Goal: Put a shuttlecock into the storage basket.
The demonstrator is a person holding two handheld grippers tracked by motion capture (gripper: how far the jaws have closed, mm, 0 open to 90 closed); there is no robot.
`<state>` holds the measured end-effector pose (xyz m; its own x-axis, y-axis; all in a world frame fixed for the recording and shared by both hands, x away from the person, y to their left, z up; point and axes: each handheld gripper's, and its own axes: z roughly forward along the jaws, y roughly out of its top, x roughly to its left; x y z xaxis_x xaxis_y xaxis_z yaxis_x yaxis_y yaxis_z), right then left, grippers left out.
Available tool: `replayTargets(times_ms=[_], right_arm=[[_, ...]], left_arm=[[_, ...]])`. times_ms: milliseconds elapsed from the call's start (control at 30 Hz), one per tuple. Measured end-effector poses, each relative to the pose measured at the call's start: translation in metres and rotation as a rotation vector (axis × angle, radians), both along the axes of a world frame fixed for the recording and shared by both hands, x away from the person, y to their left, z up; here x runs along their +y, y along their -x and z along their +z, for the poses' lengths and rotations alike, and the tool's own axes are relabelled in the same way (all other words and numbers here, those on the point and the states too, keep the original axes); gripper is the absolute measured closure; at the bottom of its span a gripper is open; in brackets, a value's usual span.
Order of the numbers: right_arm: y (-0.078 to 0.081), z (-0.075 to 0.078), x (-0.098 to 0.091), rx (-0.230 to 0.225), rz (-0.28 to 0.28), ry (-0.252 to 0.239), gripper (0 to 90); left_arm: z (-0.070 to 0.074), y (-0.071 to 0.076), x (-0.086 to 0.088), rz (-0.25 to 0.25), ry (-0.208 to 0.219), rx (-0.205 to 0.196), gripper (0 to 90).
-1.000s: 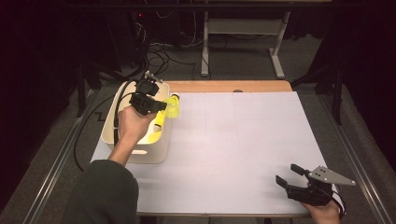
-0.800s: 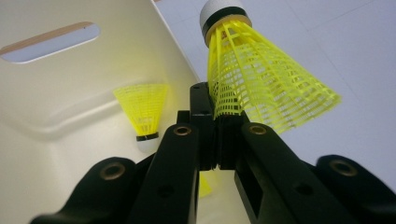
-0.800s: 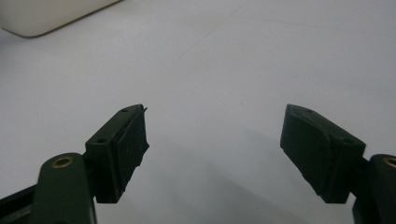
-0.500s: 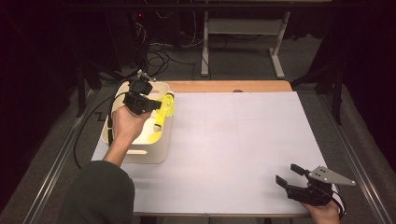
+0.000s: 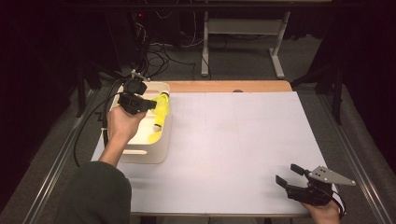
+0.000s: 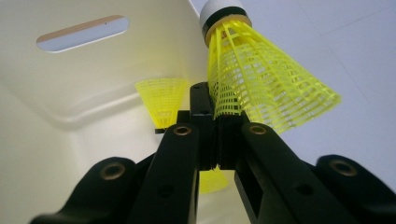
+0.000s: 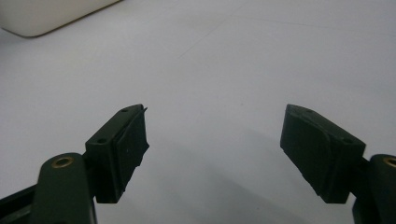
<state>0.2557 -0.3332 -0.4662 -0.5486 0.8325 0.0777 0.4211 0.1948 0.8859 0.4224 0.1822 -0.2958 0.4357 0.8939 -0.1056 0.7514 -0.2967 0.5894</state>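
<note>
Holding: the left gripper (image 5: pixel 150 104) has its jaws pinched tight on the mesh skirt of a yellow shuttlecock (image 6: pixel 261 84), the pads (image 6: pixel 205 121) meeting with only the thin plastic lattice between them.
Shuttlecock pose: in the left gripper view its white cork tip with a black band points up and away from the jaws, and the skirt flares out toward the right of that view.
Shuttlecock place: in the high view it hangs over the far right rim of the cream bin (image 5: pixel 161 151), partly above the bin's inside and not lying on its floor.
Bin: it stands at the left edge of the white table top (image 5: pixel 233 140), with a slot handle (image 6: pixel 83 32) cut in one wall.
Bin contents: a second yellow shuttlecock (image 6: pixel 163 100) lies inside against the wall, skirt facing the camera; another yellow piece shows low between the jaws, too hidden to name.
Left hand (image 5: pixel 122 123): it reaches in over the bin from the near side.
Right gripper (image 5: pixel 292 176): well apart from the bin, at the table's near right corner, jaws spread wide with nothing between them, just over the bare white surface.
</note>
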Motion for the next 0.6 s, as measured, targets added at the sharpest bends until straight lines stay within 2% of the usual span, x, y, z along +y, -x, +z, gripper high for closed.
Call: replayTargets(times_ms=[433, 600], right_arm=[[0.0, 0.0, 0.0, 0.004, -0.004, -0.002, 23.2], [0.0, 0.0, 0.0, 0.002, -0.001, 0.0, 23.2]], left_arm=[[-0.011, -0.003, 0.012, 0.038, 0.015, 0.003, 88.8], [-0.015, -0.003, 0.015, 0.048, 0.004, 0.005, 88.8]])
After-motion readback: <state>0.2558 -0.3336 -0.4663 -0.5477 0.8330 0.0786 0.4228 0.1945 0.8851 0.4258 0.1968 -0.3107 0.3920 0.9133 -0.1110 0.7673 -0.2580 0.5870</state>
